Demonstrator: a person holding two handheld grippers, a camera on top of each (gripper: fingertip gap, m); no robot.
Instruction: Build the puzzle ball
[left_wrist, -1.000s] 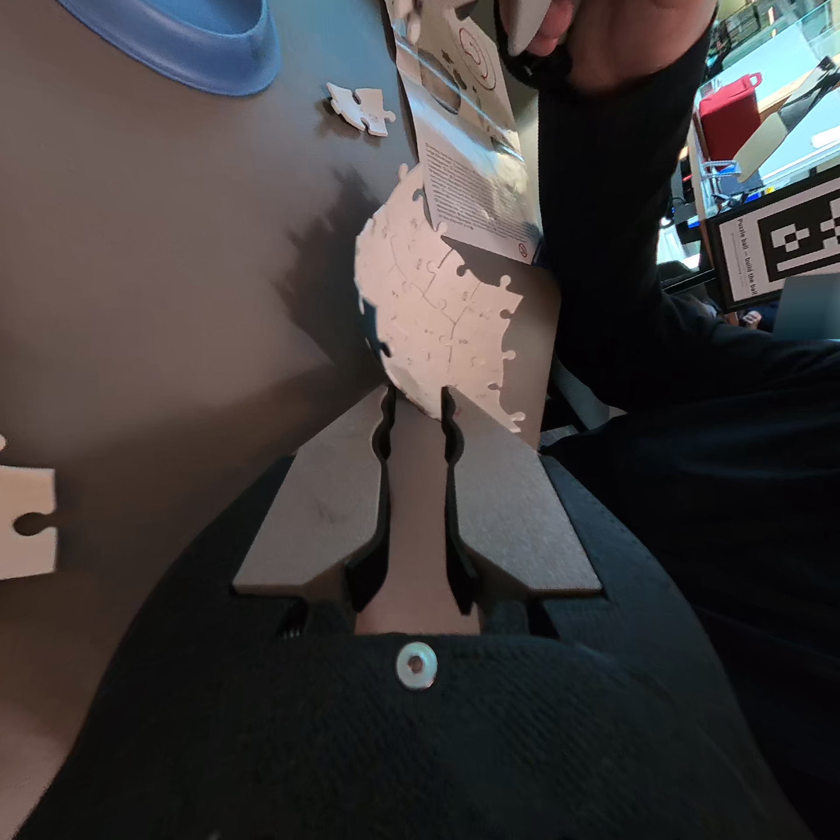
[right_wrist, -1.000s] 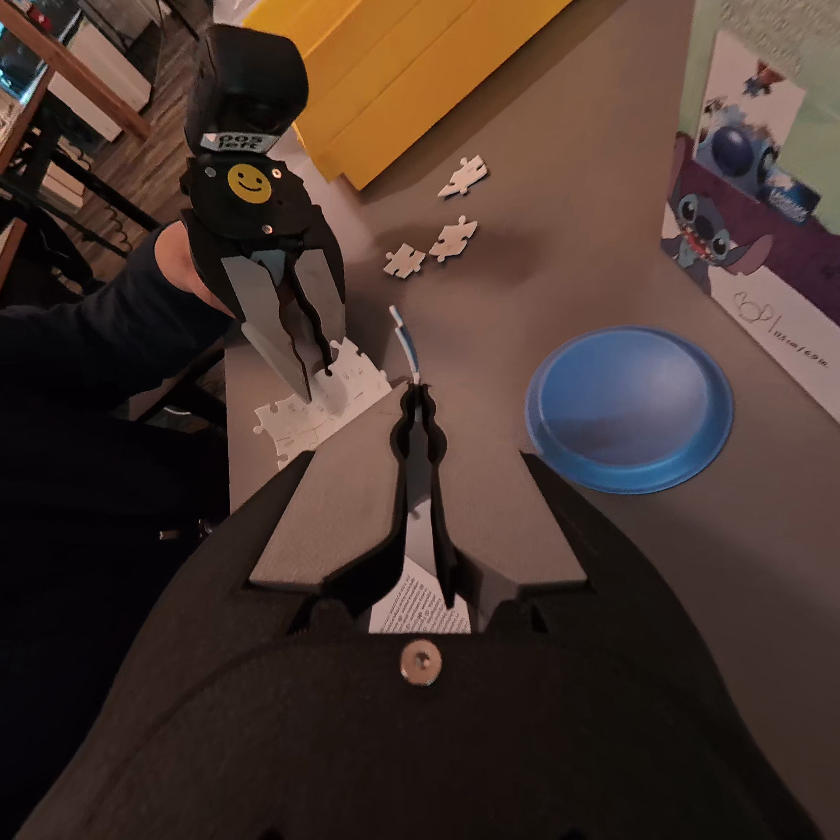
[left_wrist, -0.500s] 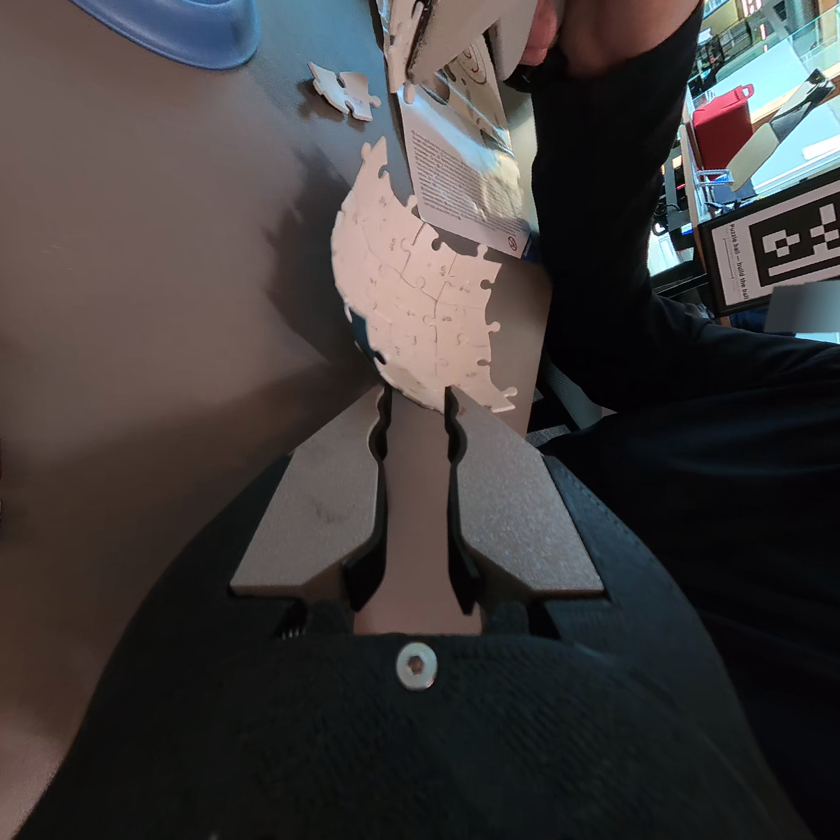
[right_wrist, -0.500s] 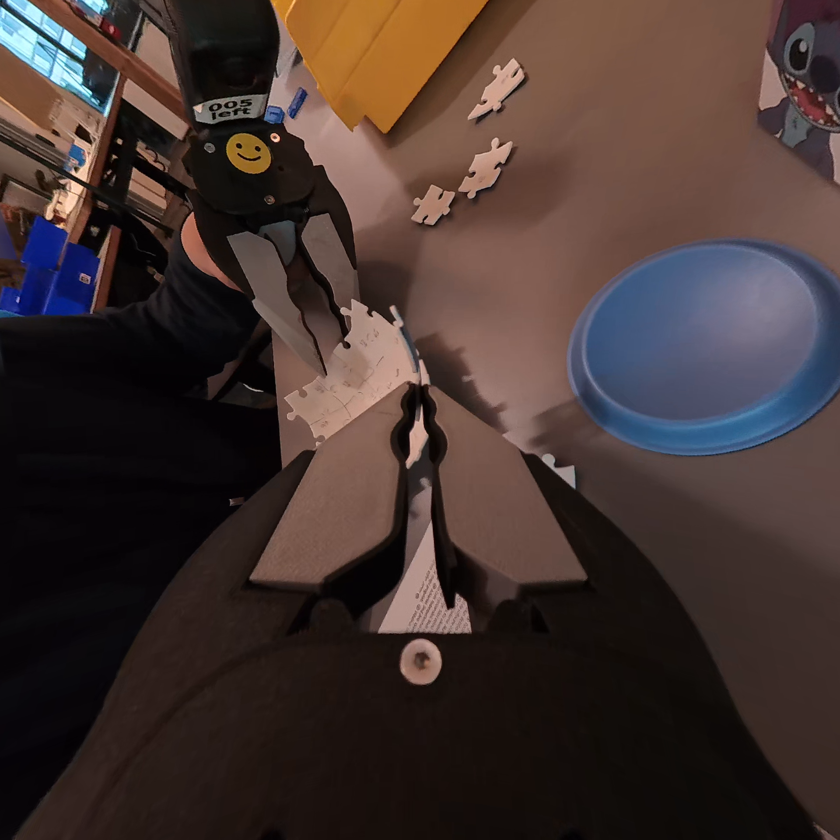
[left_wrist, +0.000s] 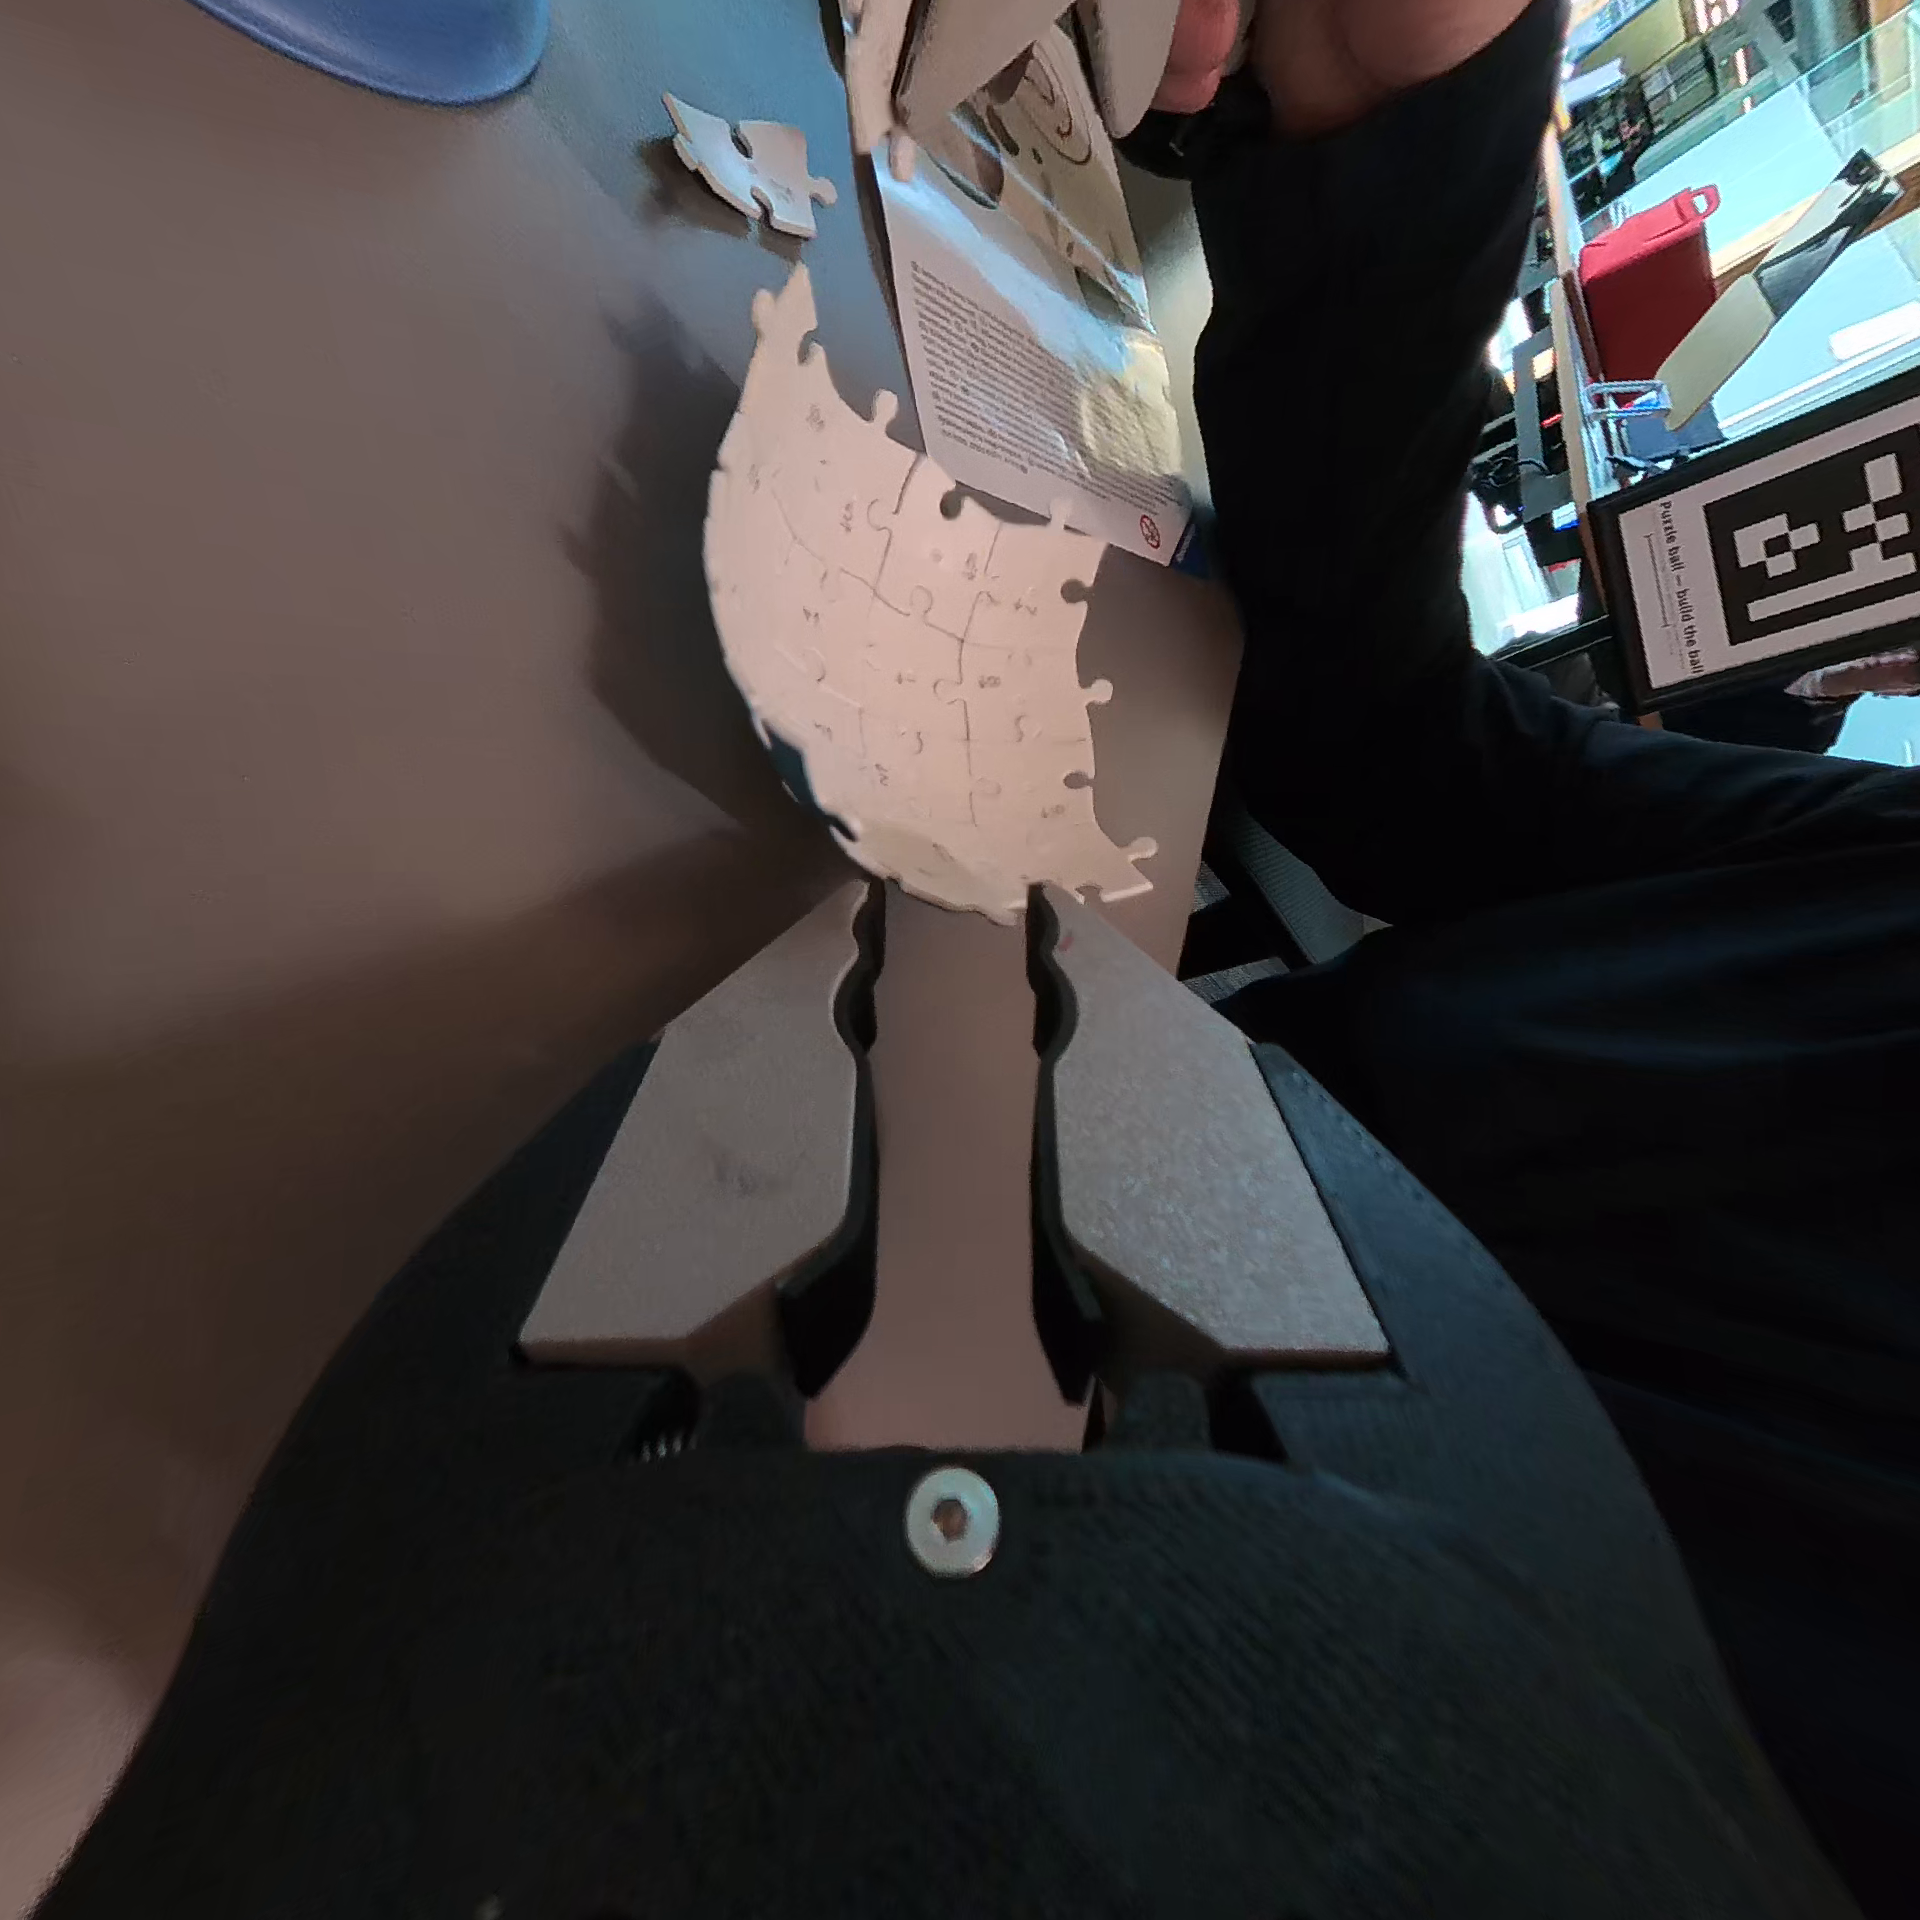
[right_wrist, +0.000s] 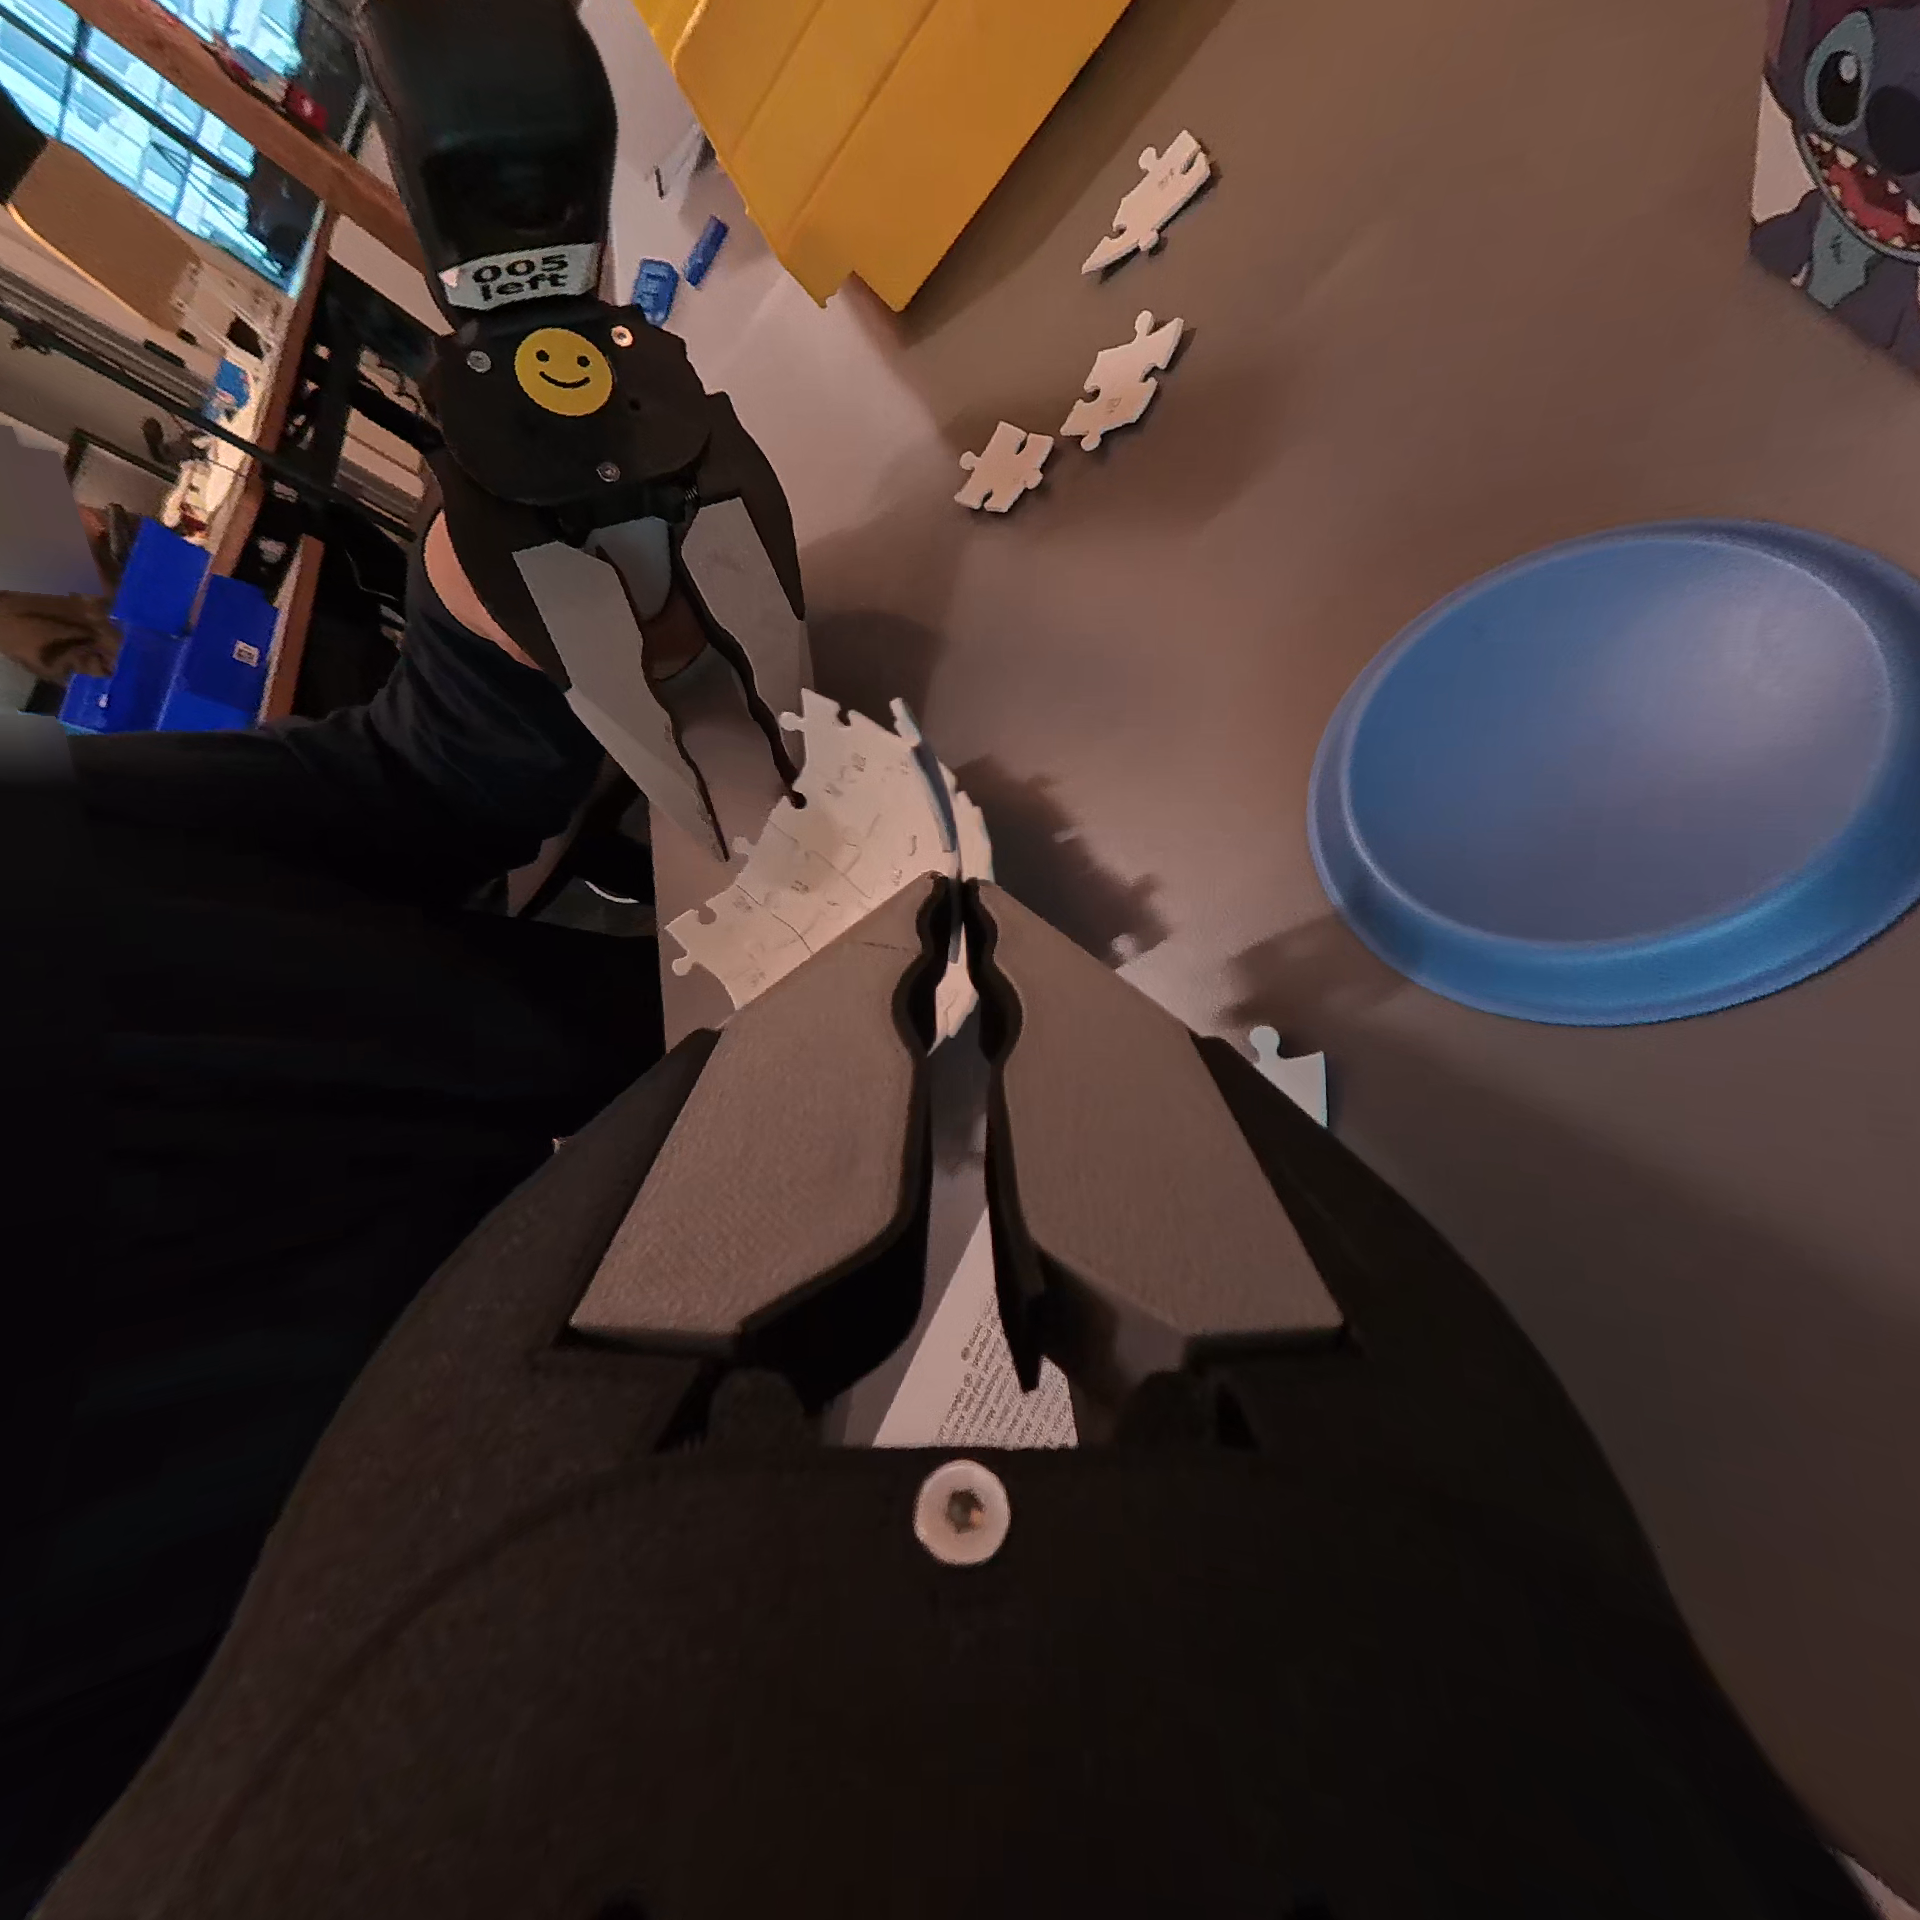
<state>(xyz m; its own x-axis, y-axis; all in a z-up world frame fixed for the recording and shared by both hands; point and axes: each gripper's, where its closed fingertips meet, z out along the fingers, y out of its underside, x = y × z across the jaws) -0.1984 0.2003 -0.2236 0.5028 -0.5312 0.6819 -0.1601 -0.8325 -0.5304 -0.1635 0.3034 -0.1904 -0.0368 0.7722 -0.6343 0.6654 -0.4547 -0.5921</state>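
Note:
The partly built puzzle ball (left_wrist: 904, 675) is a curved white shell, tipped up on the grey table (left_wrist: 312, 623). My left gripper (left_wrist: 954, 904) is open, its tips against the shell's lower rim; the right wrist view shows this too (right_wrist: 756, 826). My right gripper (right_wrist: 954, 894) is shut on a thin white puzzle piece with a blue face (right_wrist: 940, 800), held close over the shell's (right_wrist: 831, 873) upper rim. The piece also shows at the top of the left wrist view (left_wrist: 873, 94). A printed leaflet (left_wrist: 1018, 343) hangs under the right gripper and overlaps the shell.
A blue dish (right_wrist: 1621, 779) sits right of the shell. Loose white pieces (right_wrist: 1122, 384) lie beyond it, another (right_wrist: 1288, 1070) beside my right finger, and one (left_wrist: 748, 166) past the shell. A yellow box (right_wrist: 883, 125) and the picture box (right_wrist: 1849, 156) stand farther back. The table edge is by the shell. About 12 centimeters separates my left fingertips from my right. Between my right fingertips and the blue dish (right_wrist: 1621, 779) there is roughly 11 centimeters.
The shell has gone from lying flat to tipped up. My right gripper has brought its piece in to the shell's rim. The left fingers stand slightly wider apart.

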